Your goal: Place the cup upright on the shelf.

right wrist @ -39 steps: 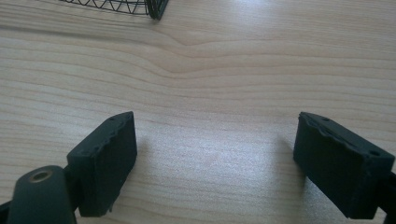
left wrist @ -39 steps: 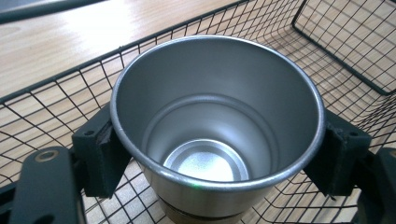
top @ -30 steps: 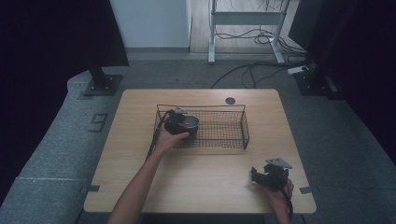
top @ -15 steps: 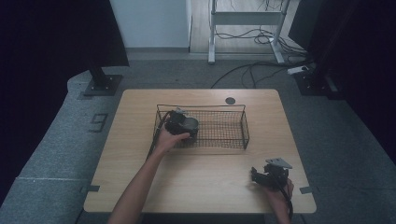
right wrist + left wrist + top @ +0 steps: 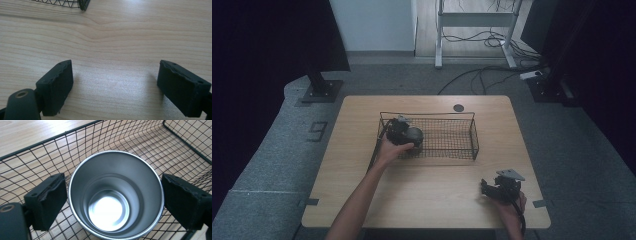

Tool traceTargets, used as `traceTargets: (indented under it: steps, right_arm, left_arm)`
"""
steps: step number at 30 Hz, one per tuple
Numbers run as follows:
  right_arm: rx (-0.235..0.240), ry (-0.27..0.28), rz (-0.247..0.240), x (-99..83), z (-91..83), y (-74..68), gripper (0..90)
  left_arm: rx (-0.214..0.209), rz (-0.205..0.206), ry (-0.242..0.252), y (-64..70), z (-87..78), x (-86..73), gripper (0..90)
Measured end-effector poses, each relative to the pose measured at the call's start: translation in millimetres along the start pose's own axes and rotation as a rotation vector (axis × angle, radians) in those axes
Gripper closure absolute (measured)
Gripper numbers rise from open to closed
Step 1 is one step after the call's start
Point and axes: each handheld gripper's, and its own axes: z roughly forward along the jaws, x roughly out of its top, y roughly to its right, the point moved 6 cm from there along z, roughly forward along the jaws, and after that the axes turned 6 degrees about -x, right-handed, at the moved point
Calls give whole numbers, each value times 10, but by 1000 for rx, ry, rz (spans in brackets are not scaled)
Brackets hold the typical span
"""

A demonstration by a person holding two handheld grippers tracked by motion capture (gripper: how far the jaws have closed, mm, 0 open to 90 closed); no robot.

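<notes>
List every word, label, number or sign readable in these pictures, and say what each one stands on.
"9": a large dark numeral on the grey floor mat left of the table.
No print can be seen on the steel cup, the wire basket or either claw: left claw, right claw.

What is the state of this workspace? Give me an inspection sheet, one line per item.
Surface: wooden table, bare around the basket, with a dark round grommet near the far edge.
Job's things: steel cup inside the wire basket, at its left end.
Clutter: nothing seen.
Grippers: left gripper has its jaws on either side of the cup, contact unclear; right gripper open over bare wood near the front right corner.
Cables: a cable trails from the left gripper; loose cables lie on the floor beyond.
Surroundings: grey carpet, dark stands, white wall.
</notes>
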Motion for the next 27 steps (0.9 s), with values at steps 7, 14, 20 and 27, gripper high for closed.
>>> traceTargets:
  steps: [7,14,20,27]
  right_arm:
    - [0,0,0,0,0,0,133]
    - [0,0,0,0,0,0,133]
    - [0,0,0,0,0,0,133]
    - [-1,-2,2,0,-1,-2,133]
  left_arm:
    - [6,5,78,-2,-192,38,86]
    - [-27,30,116,83,-398,33,88]
    - [-43,53,141,166,-558,-88,90]
    - [-63,67,170,244,-753,-345,106]
